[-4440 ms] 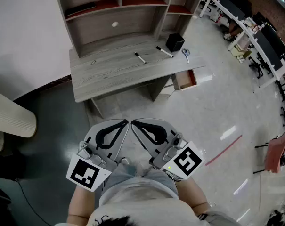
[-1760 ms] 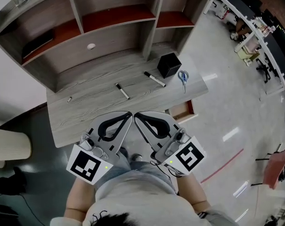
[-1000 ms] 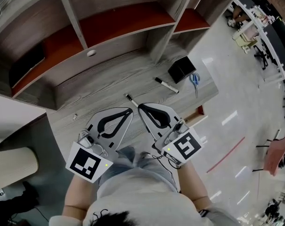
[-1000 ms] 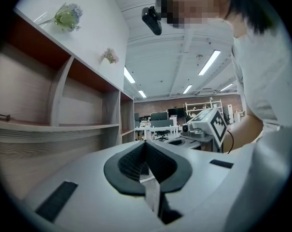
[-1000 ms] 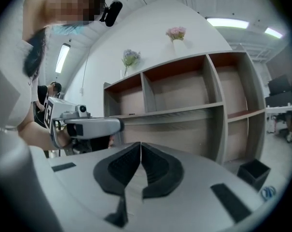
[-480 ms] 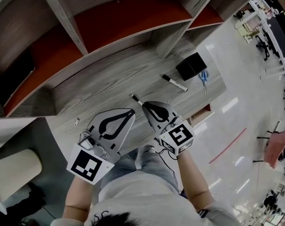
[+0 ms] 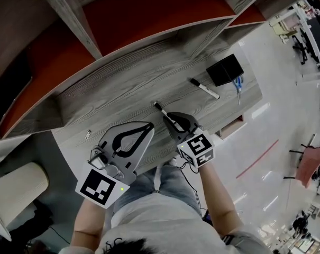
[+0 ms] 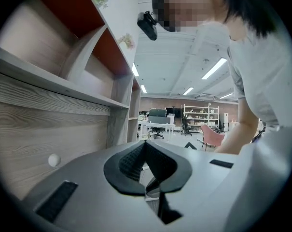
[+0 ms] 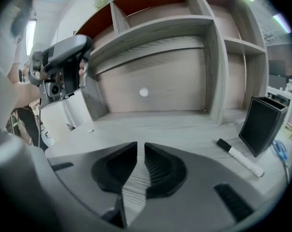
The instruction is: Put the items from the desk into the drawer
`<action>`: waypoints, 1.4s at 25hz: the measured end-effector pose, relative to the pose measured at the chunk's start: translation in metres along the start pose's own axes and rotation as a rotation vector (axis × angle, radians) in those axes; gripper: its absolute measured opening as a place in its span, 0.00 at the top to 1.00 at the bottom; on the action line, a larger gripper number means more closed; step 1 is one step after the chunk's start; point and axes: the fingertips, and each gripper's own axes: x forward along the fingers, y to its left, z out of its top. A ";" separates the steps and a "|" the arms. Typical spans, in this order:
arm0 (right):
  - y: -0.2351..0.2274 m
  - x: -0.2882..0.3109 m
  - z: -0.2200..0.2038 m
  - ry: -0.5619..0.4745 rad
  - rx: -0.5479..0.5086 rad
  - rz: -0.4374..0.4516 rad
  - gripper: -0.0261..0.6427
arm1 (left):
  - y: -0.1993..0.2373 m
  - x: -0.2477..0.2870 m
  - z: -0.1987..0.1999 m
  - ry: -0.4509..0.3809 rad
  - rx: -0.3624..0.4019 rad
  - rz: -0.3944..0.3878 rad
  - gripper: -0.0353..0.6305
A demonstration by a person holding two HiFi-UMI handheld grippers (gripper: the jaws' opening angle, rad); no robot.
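Left claw [image 8: 145, 144] hovers above the near edge of the surface [image 7: 117, 97], closed and empty, its tips meeting on nothing. Just right of it, 1 marker [image 7: 158, 108] lies on the wood with its near end at the tips of the right claw [image 9: 141, 145]. That claw's jaws stand a narrow slit apart, with only bare wood showing between them. Further right lie a 2nd marker [image 7: 204, 89], a black box [image 7: 225, 69] and, beside it, scissors [image 7: 238, 85]. Below the surface's right end the drawer [image 7: 231, 127] shows partly pulled out; its contents cannot be made out. The task looks barely begun: all 4 items sit on top, none gripped, and the nearest marker seems the likely 1st pick.
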 end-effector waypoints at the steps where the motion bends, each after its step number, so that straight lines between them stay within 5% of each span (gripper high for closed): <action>1: -0.003 0.003 -0.006 0.021 -0.003 -0.006 0.88 | 0.001 -0.001 -0.002 0.003 -0.003 0.001 0.94; 13: -0.017 0.031 -0.053 0.208 -0.085 -0.056 0.88 | 0.015 -0.012 -0.018 0.036 -0.026 0.026 0.93; 21: -0.017 0.032 -0.054 0.223 -0.086 -0.087 0.89 | 0.012 -0.013 -0.017 0.033 -0.015 0.015 0.94; 35: 0.019 -0.045 0.057 -0.107 -0.128 -0.077 0.90 | -0.015 -0.004 0.002 -0.010 0.015 -0.041 0.93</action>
